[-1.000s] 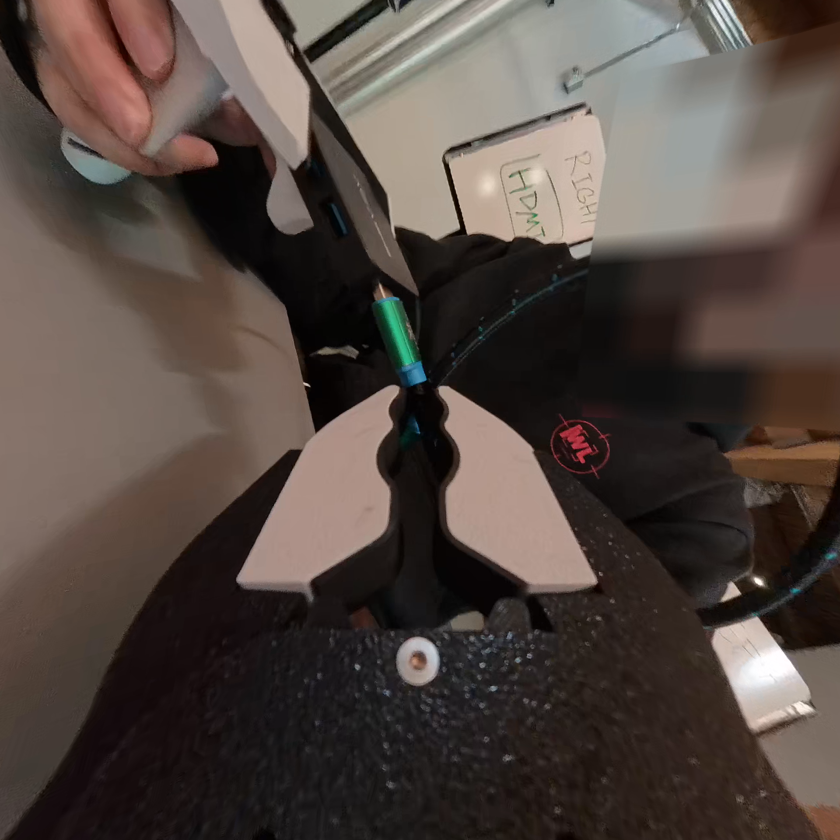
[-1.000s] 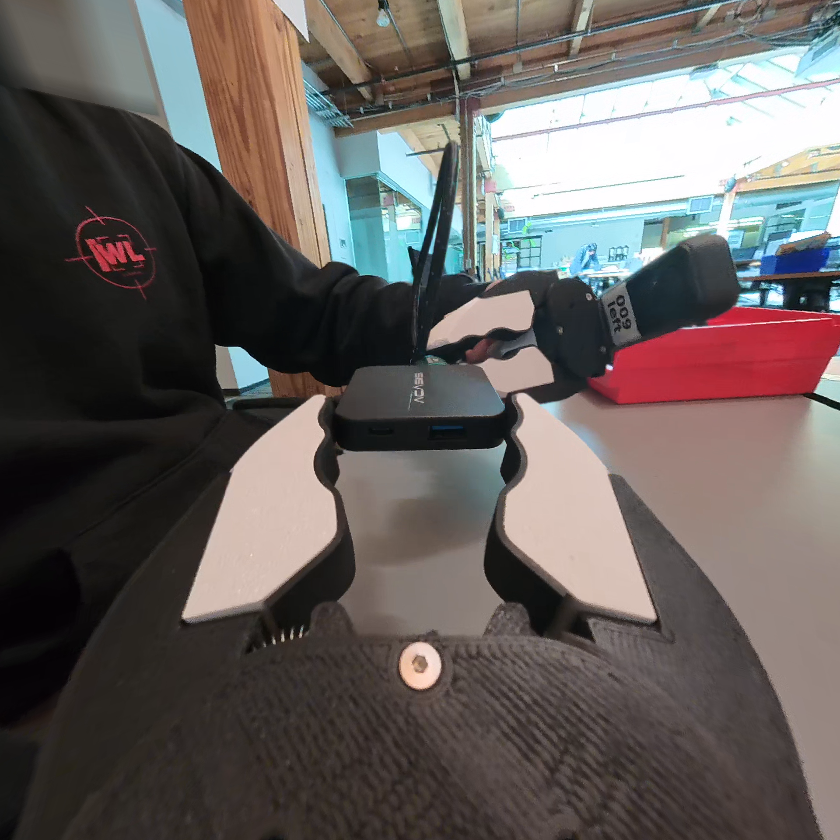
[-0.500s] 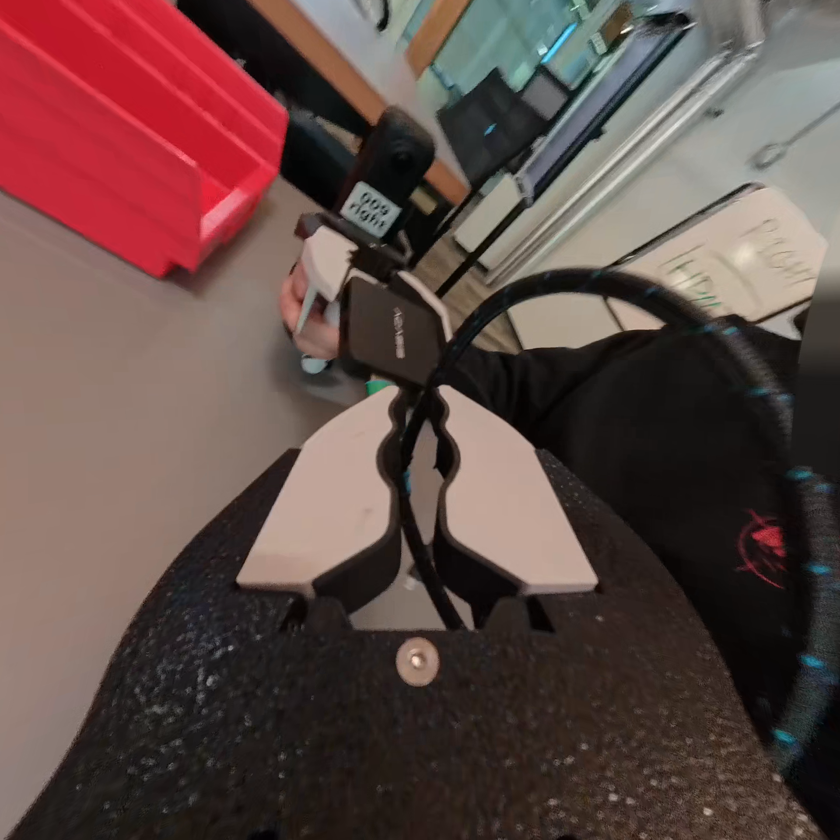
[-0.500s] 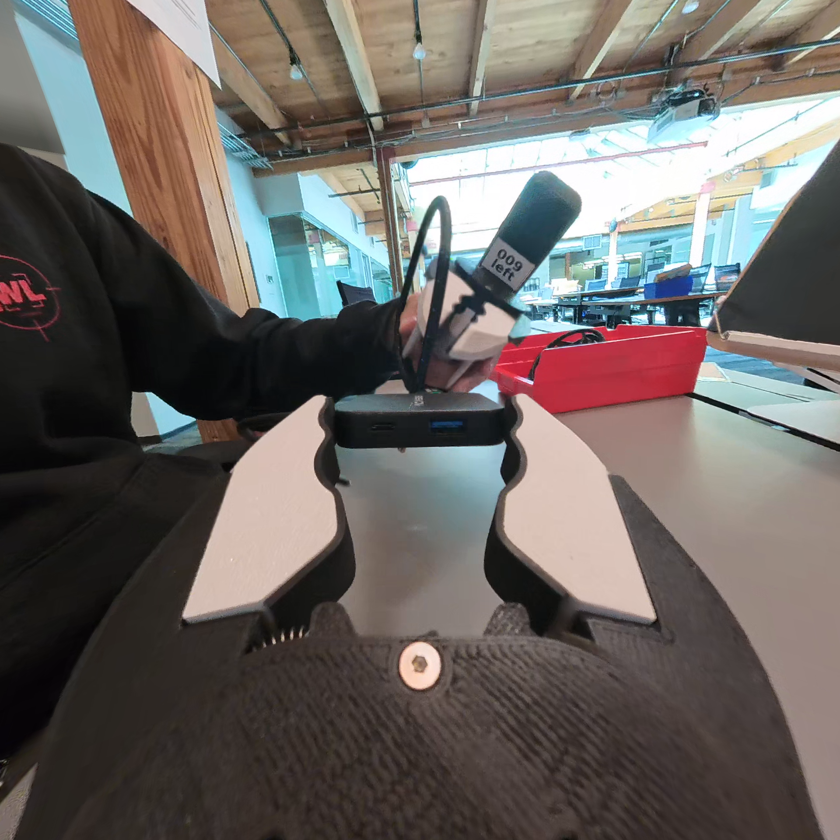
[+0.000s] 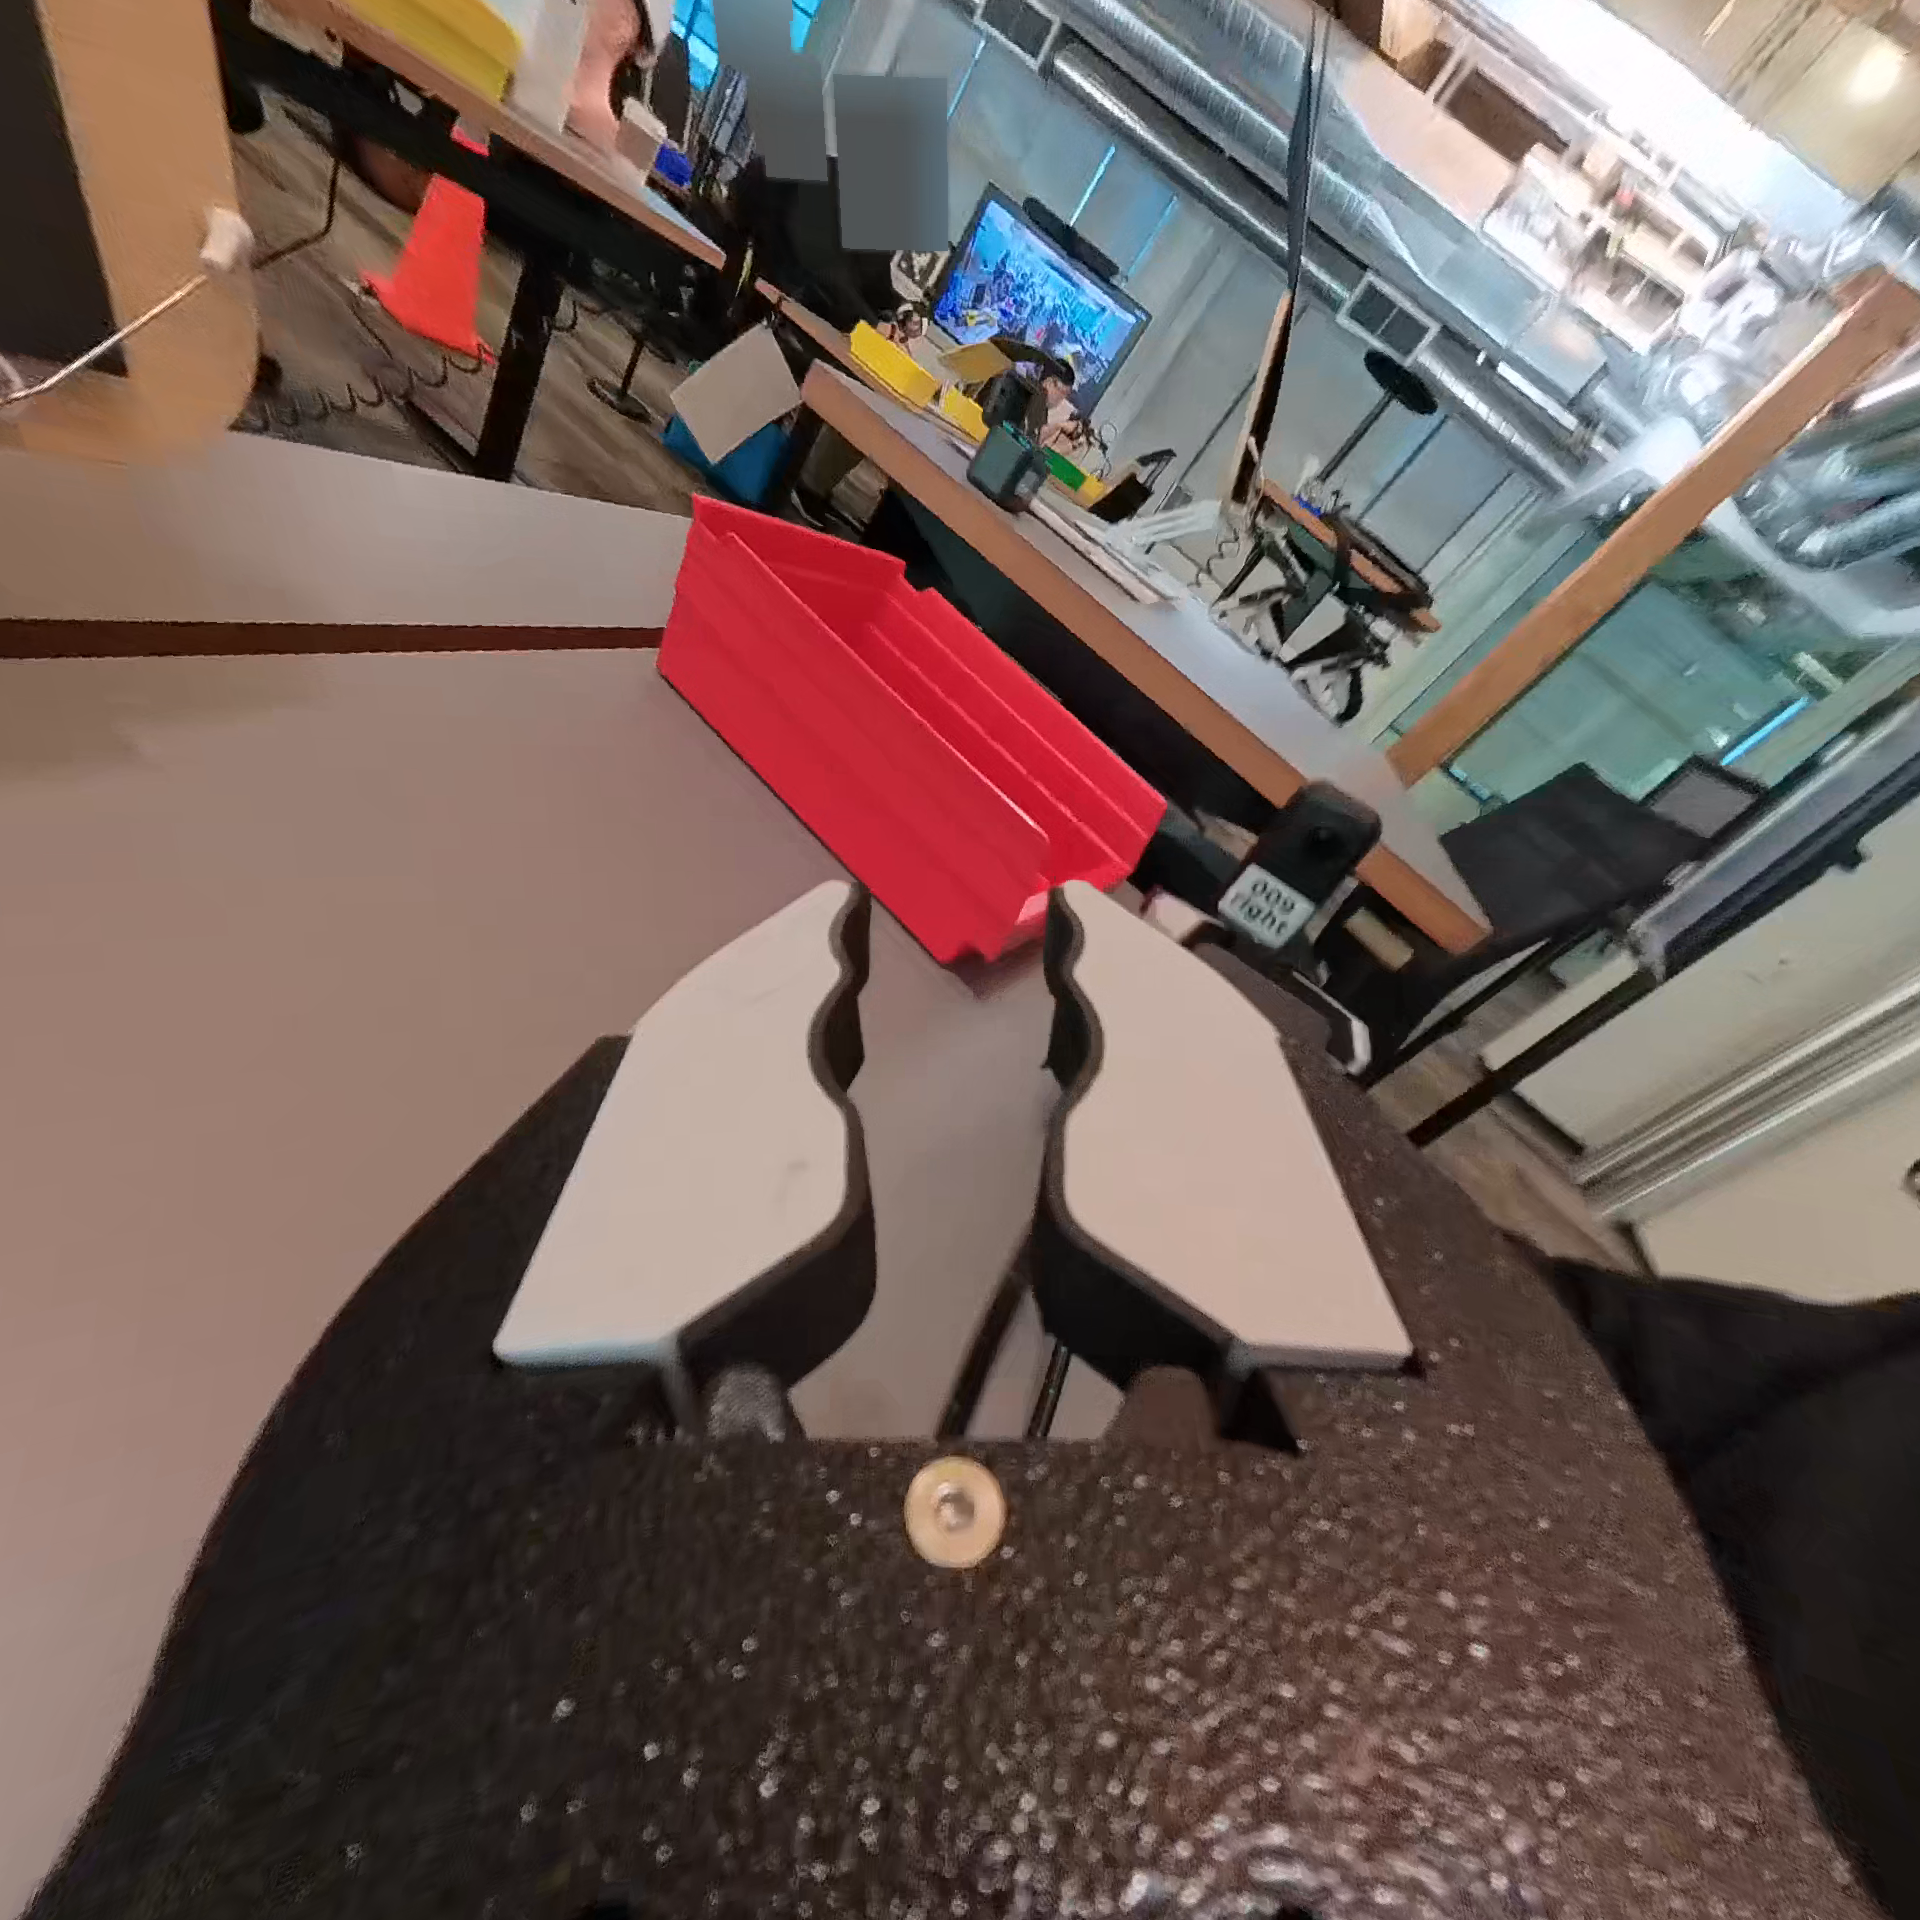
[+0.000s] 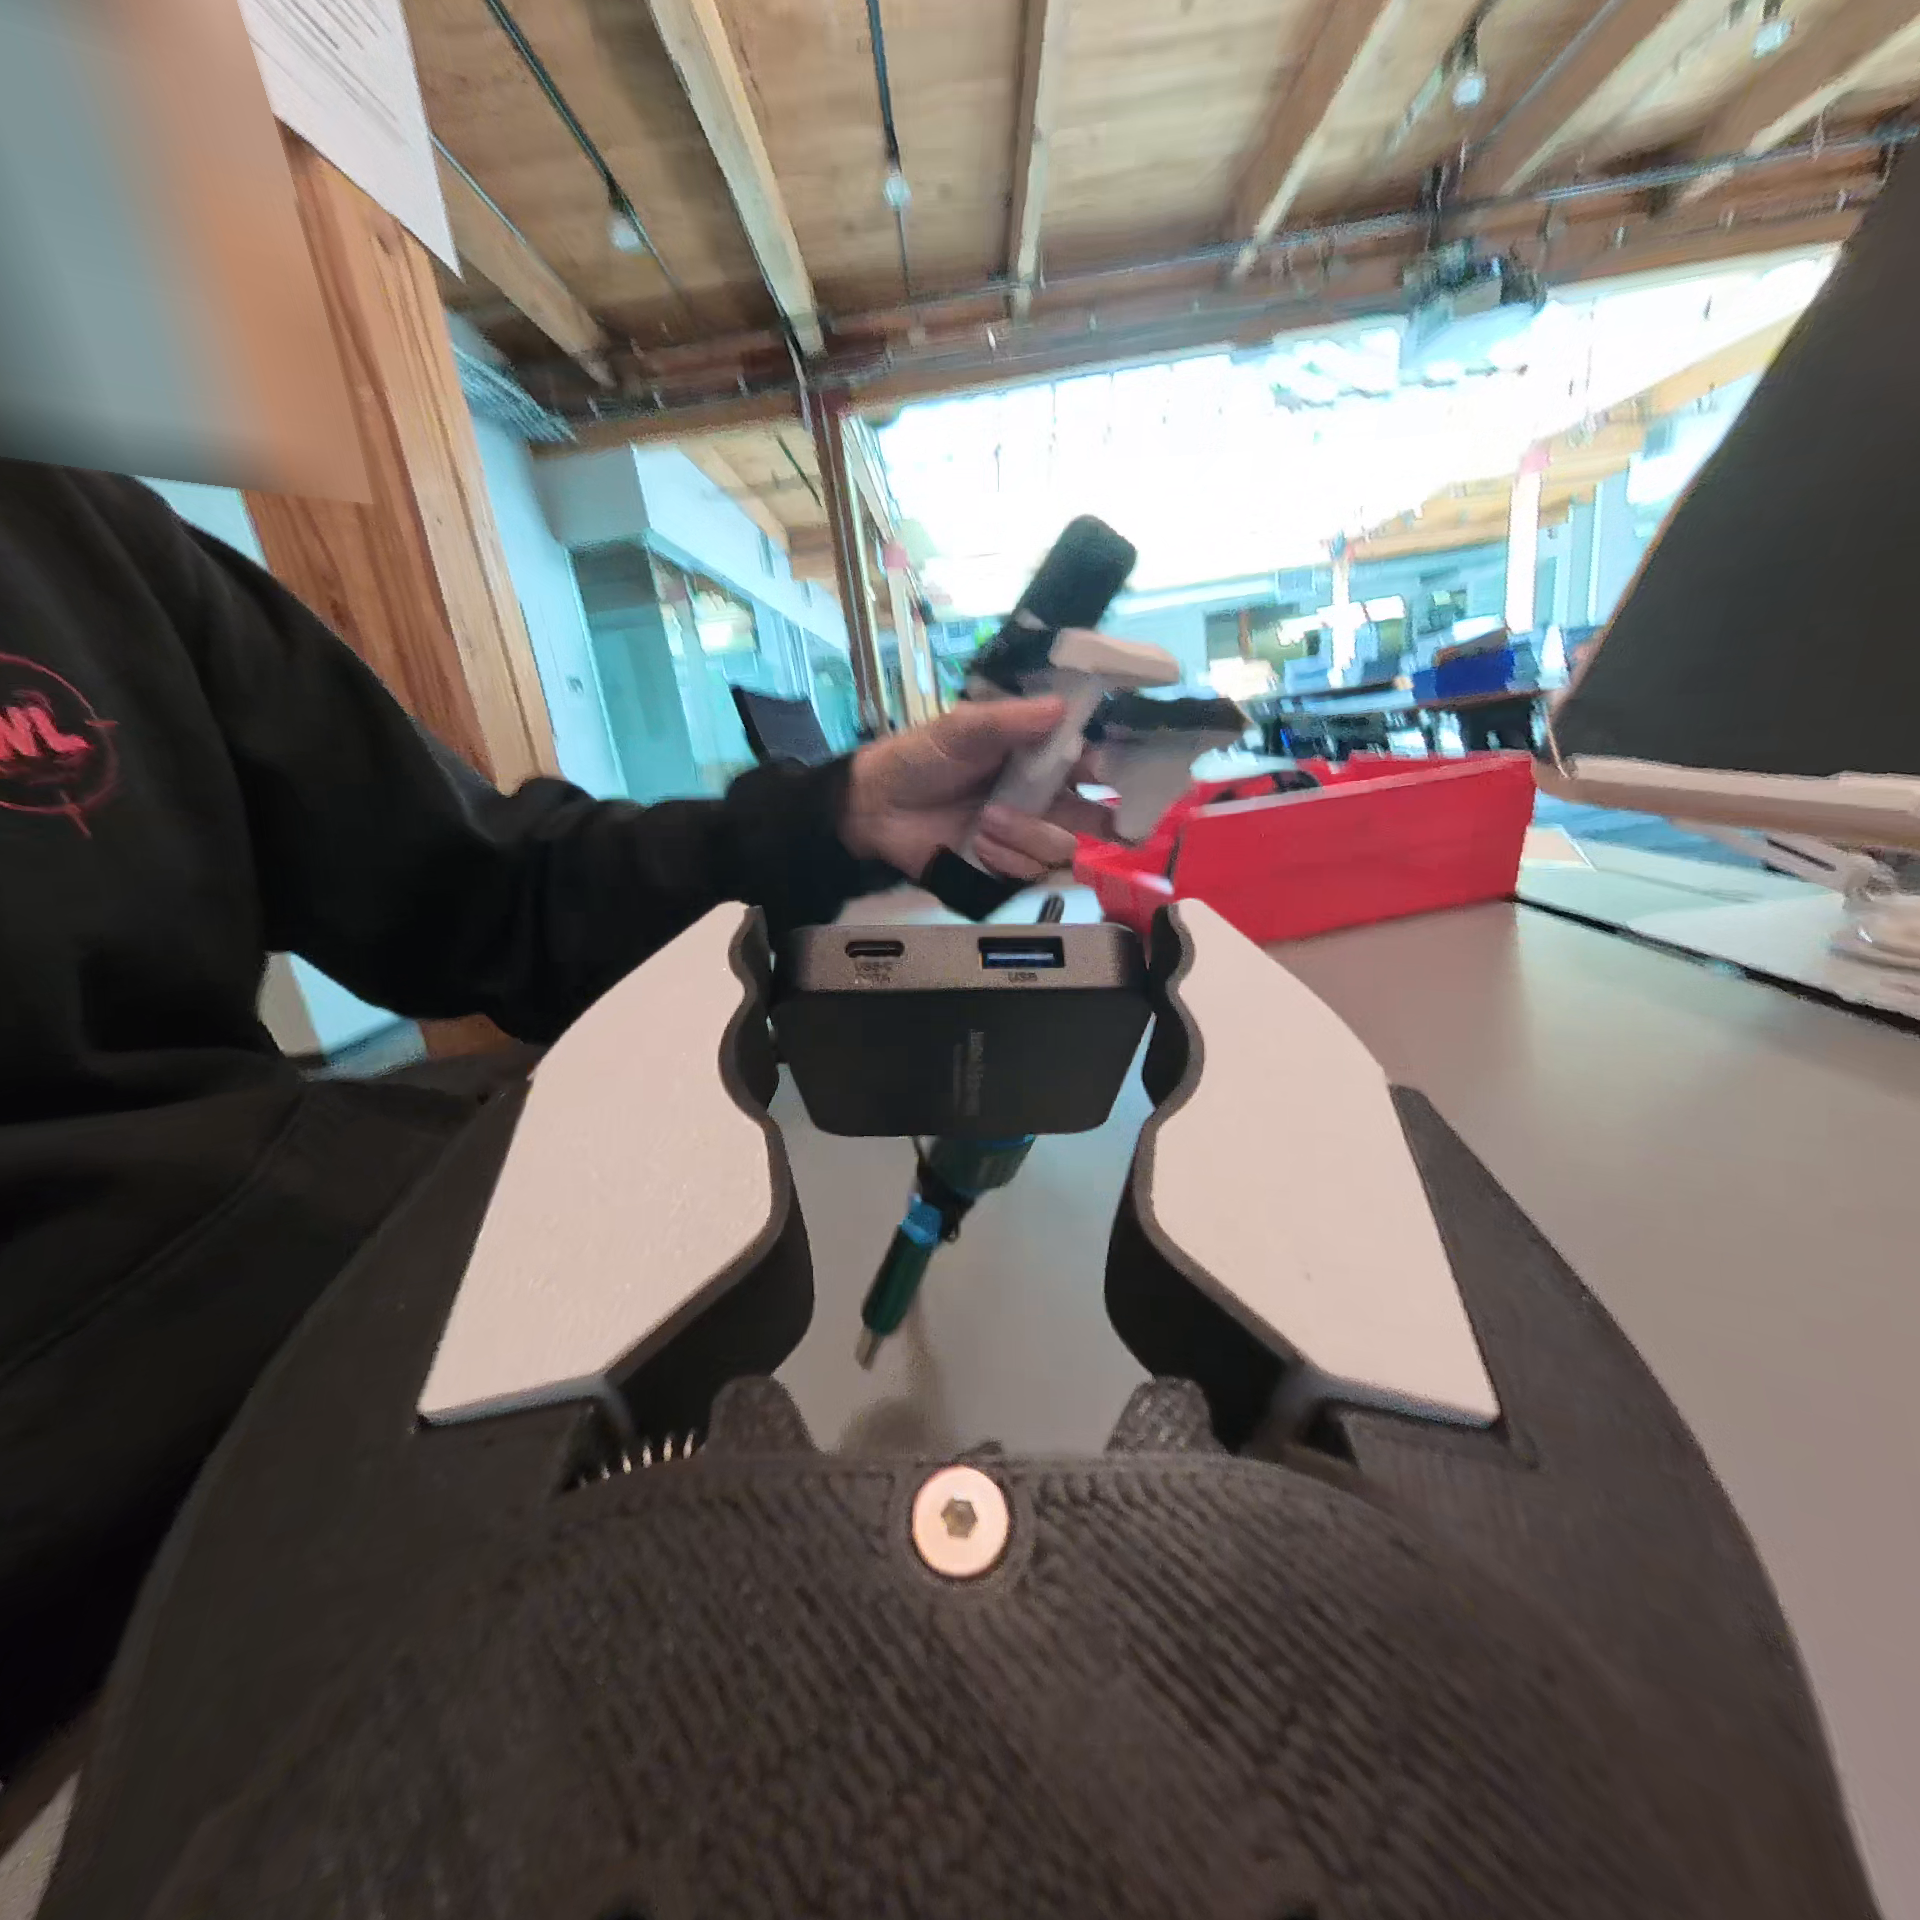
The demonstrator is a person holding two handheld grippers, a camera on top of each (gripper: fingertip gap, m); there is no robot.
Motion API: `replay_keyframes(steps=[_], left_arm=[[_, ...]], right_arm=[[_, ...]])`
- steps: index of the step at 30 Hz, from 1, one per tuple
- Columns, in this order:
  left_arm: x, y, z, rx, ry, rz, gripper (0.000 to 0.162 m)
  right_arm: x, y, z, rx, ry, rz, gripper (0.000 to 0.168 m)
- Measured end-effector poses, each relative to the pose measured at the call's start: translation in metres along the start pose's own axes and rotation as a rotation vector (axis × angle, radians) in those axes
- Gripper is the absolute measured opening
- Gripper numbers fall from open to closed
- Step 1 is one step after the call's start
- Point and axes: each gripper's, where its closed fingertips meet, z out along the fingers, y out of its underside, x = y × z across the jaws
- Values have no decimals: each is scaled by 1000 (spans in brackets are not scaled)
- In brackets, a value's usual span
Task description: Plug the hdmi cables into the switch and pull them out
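Note:
My right gripper (image 6: pixel 961 935) is shut on the black switch (image 6: pixel 961 1029). It holds the switch by its two sides, tilted so that the port edge faces up, above the grey table (image 6: pixel 1558 1143). A green HDMI plug with a blue ring (image 6: pixel 896 1283) shows below the switch, its metal tip bare. My left gripper (image 5: pixel 951 914) is open with nothing between its fingers. It points at a red bin (image 5: pixel 894 727). It also shows in the right wrist view (image 6: pixel 1122 748), blurred, held in a hand beyond the switch.
The red bin (image 6: pixel 1351 842) stands on the table behind the switch. The person's black sleeve (image 6: pixel 468 831) reaches across from the left. A dark panel (image 6: pixel 1766 571) stands at the right. The right gripper's camera body (image 5: pixel 1299 862) sits by the bin.
My left gripper has let go of the black cable, opened and swung away from the switch toward the red bin. My right gripper has tilted the switch, and the green plug now shows free below it.

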Motion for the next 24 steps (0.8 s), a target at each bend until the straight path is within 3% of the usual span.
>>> replay_keyframes(steps=[5, 9, 11, 17, 24], left_arm=[[40, 65, 2, -141, -51, 214, 43], [44, 140, 8, -394, -204, 360, 58], [47, 161, 18, -453, -196, 393, 62], [72, 153, 52, -366, -49, 361, 66], [96, 143, 80, -269, 61, 556, 74]], right_arm=[[4, 14, 1, -80, 25, 0, 71], [5, 19, -2, -115, 37, 3, 71], [5, 15, -3, -89, 36, 9, 71], [-7, -5, 0, 47, -46, 17, 71], [-19, -3, 17, 64, -125, 36, 71]])
